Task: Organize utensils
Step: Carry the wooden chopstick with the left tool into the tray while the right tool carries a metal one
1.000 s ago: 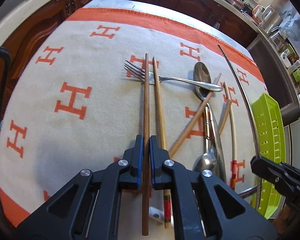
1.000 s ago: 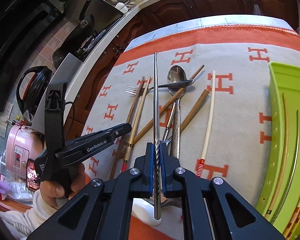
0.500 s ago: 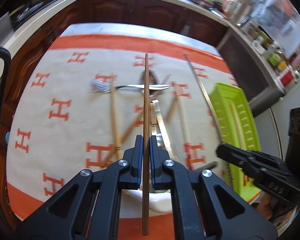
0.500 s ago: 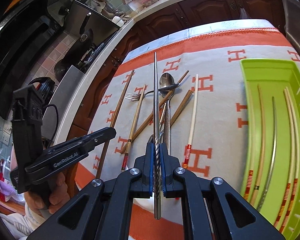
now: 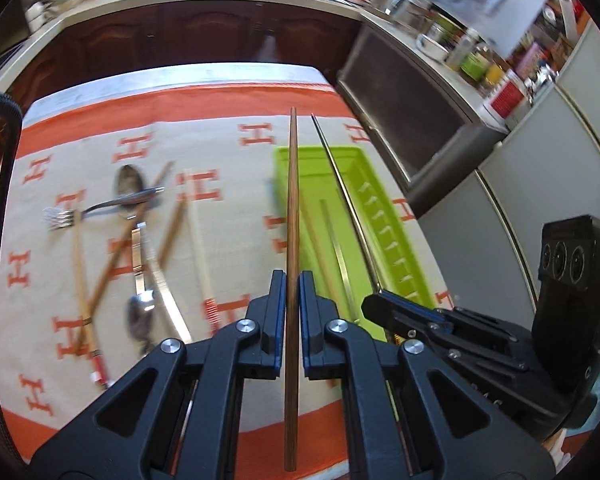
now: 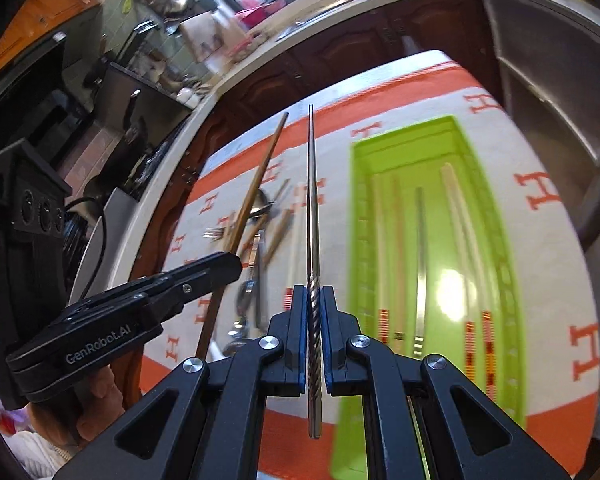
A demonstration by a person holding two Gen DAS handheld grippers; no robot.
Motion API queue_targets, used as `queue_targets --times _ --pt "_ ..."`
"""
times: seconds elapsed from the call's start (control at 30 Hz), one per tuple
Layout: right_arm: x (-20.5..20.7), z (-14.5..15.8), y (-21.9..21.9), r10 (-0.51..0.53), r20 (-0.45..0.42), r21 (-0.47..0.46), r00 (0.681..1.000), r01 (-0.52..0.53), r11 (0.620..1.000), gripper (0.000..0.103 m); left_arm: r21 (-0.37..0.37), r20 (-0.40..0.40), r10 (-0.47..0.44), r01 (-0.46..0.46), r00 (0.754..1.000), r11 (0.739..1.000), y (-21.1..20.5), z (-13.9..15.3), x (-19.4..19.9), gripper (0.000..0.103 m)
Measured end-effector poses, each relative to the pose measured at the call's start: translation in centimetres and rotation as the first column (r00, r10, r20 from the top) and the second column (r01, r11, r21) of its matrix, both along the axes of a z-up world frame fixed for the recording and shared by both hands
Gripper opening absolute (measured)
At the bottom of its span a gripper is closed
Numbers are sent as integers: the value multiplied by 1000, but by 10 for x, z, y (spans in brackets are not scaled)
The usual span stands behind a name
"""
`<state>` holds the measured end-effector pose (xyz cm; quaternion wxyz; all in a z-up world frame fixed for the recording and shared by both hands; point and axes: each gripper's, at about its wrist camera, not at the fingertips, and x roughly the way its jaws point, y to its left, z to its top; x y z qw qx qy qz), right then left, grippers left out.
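Clamping a brown wooden chopstick (image 5: 291,240) between its blue-padded fingers, the left gripper (image 5: 292,292) holds the stick lengthwise, pointing away from the camera, raised over the near left edge of the lime-green utensil tray (image 5: 384,216). The right gripper (image 6: 311,308) pinches a metal chopstick (image 6: 311,208) by its twisted upper section, the shaft running straight ahead just left of the tray's long wall (image 6: 358,240). In the left wrist view the right gripper (image 5: 376,304) shows at lower right with its metal chopstick (image 5: 340,184) slanting across the tray; in the right wrist view the left gripper (image 6: 224,268) appears at lower left with its wooden stick (image 6: 256,184) angled upward. Inside the tray lie several chopsticks (pale ones with red-banded ends, and a metal one in the middle (image 6: 420,260)), all lengthwise. On the cream and orange H-patterned cloth (image 5: 100,152) to the left of the tray a fork (image 5: 60,216), a spoon (image 5: 130,184), more wooden chopsticks (image 5: 80,280) and a pale chopstick with a red-striped end (image 5: 202,252) rest in a loose, crossing heap
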<state>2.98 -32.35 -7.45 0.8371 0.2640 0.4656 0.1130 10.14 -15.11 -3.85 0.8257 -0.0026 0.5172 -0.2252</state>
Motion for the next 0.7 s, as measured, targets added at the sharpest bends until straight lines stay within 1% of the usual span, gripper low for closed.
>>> queue_targets --times 0.07,0.13,0.3,0.43,0.53,0.63,0.7 --pt "-7 -7 -18 -44 -21 -14 999 44 999 6 1 -27 -18 18 999 1000 -17 -7 2 4" --pt "-14 -13 -34 -79 -44 -27 996 78 997 6 -5 -75 -28 27 997 1000 -30 -22 9 4" --pt "-24 -31 -59 -127 -84 -62 988 122 991 6 -28 -159 -36 32 987 999 -56 -48 17 4" --pt "-24 -44 -68 -143 -110 -78 984 135 988 6 -24 -176 -38 35 984 999 -66 -61 20 4" --pt "-20 -48 -66 -151 -127 -122 980 136 983 6 -19 -184 -45 42 982 999 -67 -64 18 4" --pt "-18 -51 -63 -164 -133 -161 977 142 977 9 -17 -180 -60 57 982 998 -63 -62 11 4" --pt "-18 -52 -61 -168 -137 -190 976 141 972 14 -15 -174 -68 67 982 998 -58 -59 7 5"
